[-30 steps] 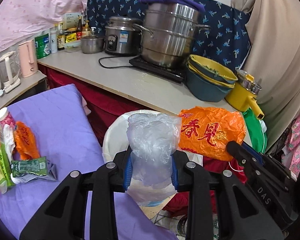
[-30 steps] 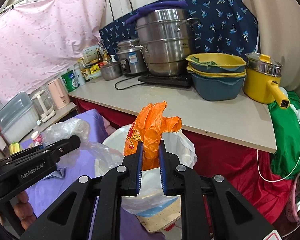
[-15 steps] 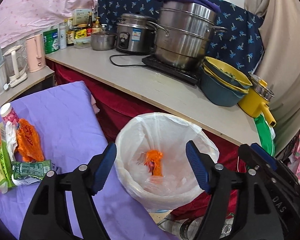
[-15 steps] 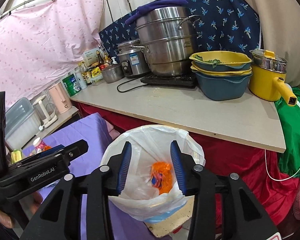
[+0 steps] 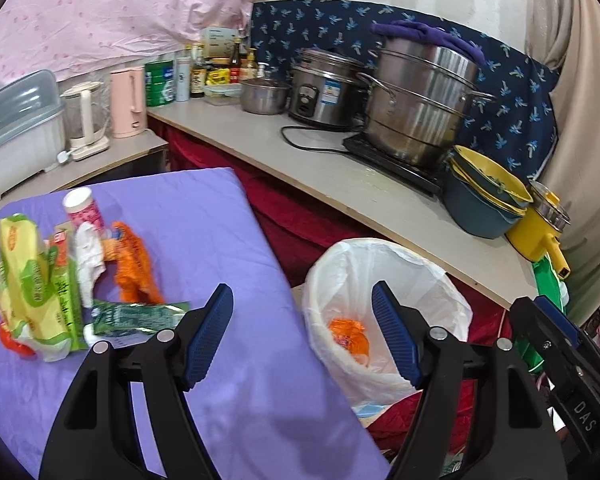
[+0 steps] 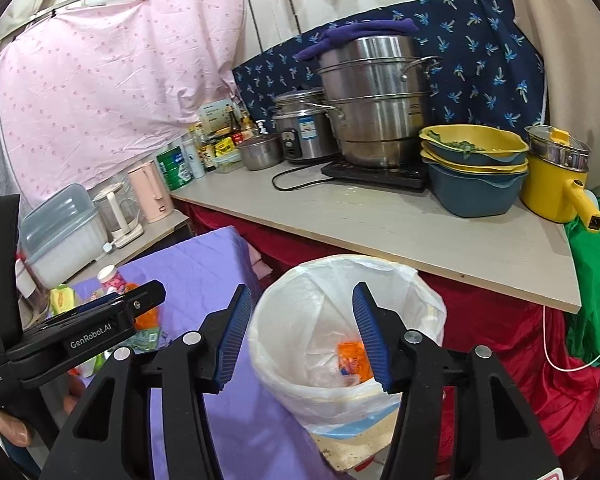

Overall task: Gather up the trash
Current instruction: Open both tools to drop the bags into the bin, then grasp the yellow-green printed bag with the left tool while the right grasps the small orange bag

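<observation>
Inside the lined bin [image 6: 428, 304] lies an orange bag [image 6: 352, 362]; both grippers' fingers [image 6: 232, 336] gape empty.

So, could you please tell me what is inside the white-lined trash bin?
A crumpled orange bag lies on clear plastic inside the trash bin; anything beneath them is covered.

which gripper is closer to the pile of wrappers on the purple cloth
Left. The left gripper hangs over the purple cloth just beside the wrappers, jaws open and empty. The right gripper, opening and empty, is over the bin.
</observation>
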Demonstrator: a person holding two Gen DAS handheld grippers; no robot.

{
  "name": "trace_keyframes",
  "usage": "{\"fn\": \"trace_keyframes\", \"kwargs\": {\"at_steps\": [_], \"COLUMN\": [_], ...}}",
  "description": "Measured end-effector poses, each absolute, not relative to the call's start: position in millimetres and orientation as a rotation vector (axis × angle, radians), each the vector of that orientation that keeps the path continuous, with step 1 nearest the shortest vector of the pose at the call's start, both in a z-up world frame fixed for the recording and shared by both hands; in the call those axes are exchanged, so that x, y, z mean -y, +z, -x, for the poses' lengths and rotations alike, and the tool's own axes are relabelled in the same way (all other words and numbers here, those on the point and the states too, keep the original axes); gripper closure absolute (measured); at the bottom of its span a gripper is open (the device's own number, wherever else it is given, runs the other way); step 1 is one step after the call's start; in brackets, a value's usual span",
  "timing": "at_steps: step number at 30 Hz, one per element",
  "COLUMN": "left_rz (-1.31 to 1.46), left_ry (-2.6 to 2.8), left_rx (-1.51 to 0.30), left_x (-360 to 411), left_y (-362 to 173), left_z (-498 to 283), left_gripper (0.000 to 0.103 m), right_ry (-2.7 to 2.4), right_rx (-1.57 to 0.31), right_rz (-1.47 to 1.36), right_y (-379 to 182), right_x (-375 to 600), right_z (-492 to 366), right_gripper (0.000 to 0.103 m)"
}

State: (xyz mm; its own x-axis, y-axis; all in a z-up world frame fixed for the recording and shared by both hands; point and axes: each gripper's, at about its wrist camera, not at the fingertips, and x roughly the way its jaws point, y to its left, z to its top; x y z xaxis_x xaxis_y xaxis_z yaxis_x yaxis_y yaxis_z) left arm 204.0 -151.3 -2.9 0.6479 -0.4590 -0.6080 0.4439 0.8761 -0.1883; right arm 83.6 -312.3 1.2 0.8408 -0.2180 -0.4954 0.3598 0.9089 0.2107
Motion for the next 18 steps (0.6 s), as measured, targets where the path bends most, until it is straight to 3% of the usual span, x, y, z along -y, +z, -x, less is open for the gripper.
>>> {"fn": "trace_keyframes", "kwargs": {"at_steps": [15, 18], "left_rz": [0.099, 0.116], "left_ry": [-0.316, -0.28], "left_rx": [-0.723, -0.731], "left_x": [34, 11], "left_y": [-17, -23], "left_z": [-213, -215], "left_gripper": [0.033, 0.028], "right_ry": [-0.18, -0.156], "right_rx": [-0.516, -0.528], "right_rz": [-0.257, -0.253], "right_y": [1, -1], "right_x": [232, 218], "right_z": [-110, -117], "right_gripper": [0.051, 0.051]}}
